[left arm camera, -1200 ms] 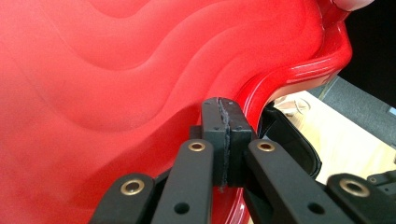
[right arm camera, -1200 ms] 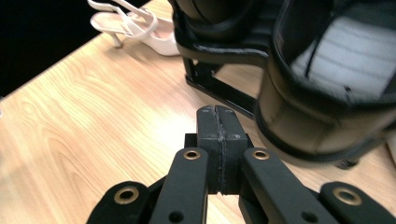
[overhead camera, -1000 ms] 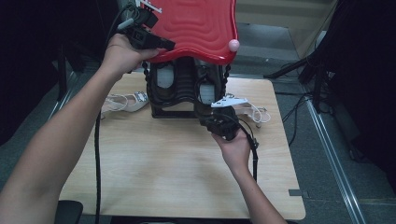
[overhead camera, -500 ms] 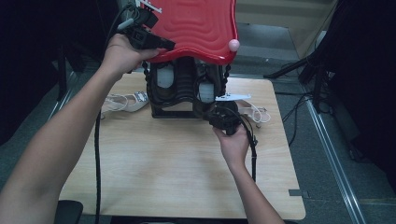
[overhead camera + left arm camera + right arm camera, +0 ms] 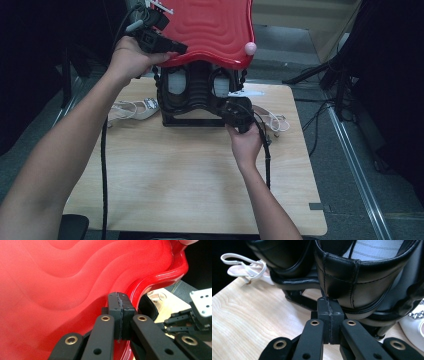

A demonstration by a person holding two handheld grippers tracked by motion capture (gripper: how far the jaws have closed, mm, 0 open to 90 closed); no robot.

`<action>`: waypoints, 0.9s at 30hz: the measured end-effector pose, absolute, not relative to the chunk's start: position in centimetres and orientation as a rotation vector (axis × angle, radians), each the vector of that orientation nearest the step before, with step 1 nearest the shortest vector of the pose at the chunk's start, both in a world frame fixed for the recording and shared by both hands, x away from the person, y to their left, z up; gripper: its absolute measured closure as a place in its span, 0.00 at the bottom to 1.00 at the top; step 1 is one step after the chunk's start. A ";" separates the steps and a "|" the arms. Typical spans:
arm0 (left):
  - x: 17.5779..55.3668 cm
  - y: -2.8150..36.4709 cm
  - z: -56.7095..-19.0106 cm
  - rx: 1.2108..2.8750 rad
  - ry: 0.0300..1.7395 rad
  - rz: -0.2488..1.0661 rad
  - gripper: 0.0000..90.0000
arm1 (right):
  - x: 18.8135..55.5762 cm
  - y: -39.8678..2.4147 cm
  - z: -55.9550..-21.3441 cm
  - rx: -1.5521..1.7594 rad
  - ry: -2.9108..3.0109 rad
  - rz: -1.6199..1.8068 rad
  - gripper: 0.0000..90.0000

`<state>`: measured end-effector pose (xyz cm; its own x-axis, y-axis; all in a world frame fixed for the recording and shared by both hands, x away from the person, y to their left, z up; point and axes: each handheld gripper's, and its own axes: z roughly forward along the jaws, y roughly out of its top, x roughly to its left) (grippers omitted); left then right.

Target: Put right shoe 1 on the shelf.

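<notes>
Red lid (image 5: pixel 210 27) beside closed left gripper (image 5: pixel 121 306); closed right gripper (image 5: pixel 329 312) against black shoe (image 5: pixel 362 277).

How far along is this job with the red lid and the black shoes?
The red lid is already raised, propped by the shut left hand-held gripper. In hand: the shut right hand-held gripper sits at the heel of a black shoe on the rack. Left: white sandals lie on the table.

Hand-held gripper (image 5: pixel 119 315): jaws pressed together, nothing between them.
Red lid (image 5: pixel 62 285): wavy, glossy, just behind the jaw tips.
Tabletop (image 5: pixel 172 306): pale wood, lower right.
</notes>
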<state>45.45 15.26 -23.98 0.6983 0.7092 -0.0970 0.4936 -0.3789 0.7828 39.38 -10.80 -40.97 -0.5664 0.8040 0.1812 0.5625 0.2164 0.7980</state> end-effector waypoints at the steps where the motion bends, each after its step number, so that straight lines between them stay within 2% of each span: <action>1: 45.4 15.3 -24.0 2.056 0.919 0.322 1.00 | 39.6 -10.8 -40.9 1.292 2.219 1.274 1.00; 14: 45.3 15.3 -24.1 2.040 0.928 0.322 1.00 | 42.1 -11.4 -41.1 1.362 2.197 1.236 1.00; 21: 45.5 15.3 -23.8 2.035 0.965 0.294 1.00 | 40.8 -12.4 -40.9 1.320 2.189 1.337 1.00; 24: 45.4 15.7 -23.3 1.986 0.964 0.230 0.92 | 40.1 -12.7 -40.4 1.303 2.202 1.361 1.00; 27: 44.7 15.9 -22.7 1.995 0.948 0.247 0.89 | 39.4 -13.1 -40.3 1.295 2.218 1.396 0.99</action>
<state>44.67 15.91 -22.74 0.6878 0.7036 -0.1787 0.5267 -0.3143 0.7898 39.37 -13.12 -40.29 -0.5884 0.7676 0.2541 0.5611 0.1613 0.8119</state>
